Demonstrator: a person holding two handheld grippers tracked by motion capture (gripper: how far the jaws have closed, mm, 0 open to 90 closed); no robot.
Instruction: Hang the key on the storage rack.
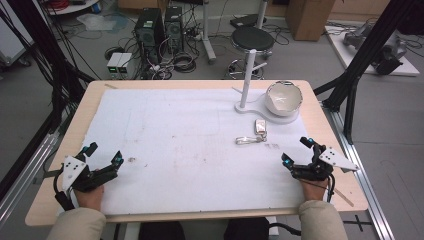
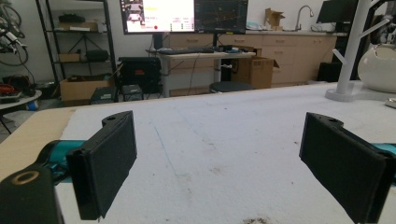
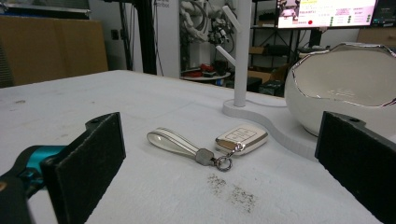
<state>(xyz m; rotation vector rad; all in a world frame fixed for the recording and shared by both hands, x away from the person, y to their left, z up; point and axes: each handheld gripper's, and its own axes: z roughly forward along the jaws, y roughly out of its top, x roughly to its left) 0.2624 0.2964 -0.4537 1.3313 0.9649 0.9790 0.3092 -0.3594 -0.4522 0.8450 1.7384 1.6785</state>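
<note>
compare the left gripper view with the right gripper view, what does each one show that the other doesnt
Left gripper view alone: two monitors on a desk, wooden cabinets with a sink tap, a shelf rack, and a round stool beyond the table.

Right gripper view alone: a car key with its white strap lying on the table, dark specks in front of it, and the inside of the white bowl.

Both: the white table cover, the white stand with its pegs, part of the bowl, and a pair of open black jaws.
</note>
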